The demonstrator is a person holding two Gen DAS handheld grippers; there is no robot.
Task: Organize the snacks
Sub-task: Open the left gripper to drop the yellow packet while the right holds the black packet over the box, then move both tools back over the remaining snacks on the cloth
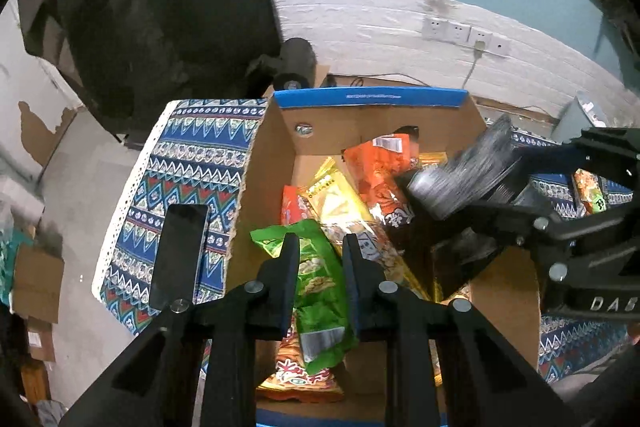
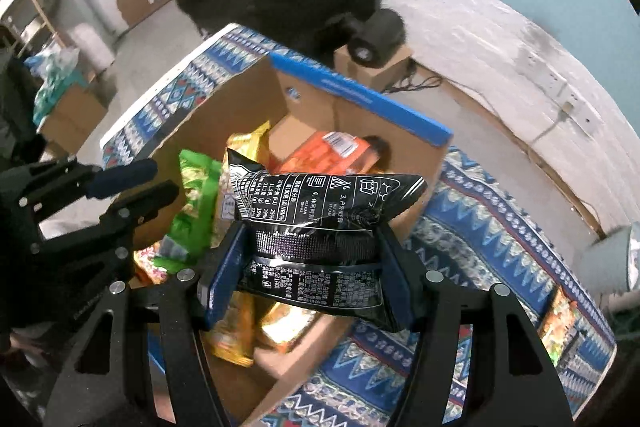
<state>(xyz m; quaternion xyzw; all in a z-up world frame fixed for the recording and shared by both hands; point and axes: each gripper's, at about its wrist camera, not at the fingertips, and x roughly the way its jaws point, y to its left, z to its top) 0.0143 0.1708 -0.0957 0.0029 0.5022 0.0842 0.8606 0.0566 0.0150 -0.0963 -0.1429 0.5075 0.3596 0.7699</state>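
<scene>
An open cardboard box [image 1: 360, 119] with a blue rim stands on a patterned cloth and holds several snack packs: a green bag [image 1: 320, 279], a yellow bag [image 1: 340, 195] and an orange bag [image 1: 380, 167]. My left gripper [image 1: 320, 247] hangs over the box with its jaws a little apart around the green bag; I cannot tell whether they touch it. My right gripper [image 2: 308, 247] is shut on a black snack bag [image 2: 320, 219] and holds it over the box [image 2: 360, 91]. The right gripper shows blurred in the left wrist view [image 1: 520, 195].
A dark phone [image 1: 180, 255] lies on the patterned cloth [image 1: 192, 163] left of the box. Another snack pack [image 2: 560, 323] lies on the cloth at the right. A black cylinder [image 2: 376, 39] sits on a small carton behind the box. A white wall with sockets [image 1: 460, 31] stands beyond.
</scene>
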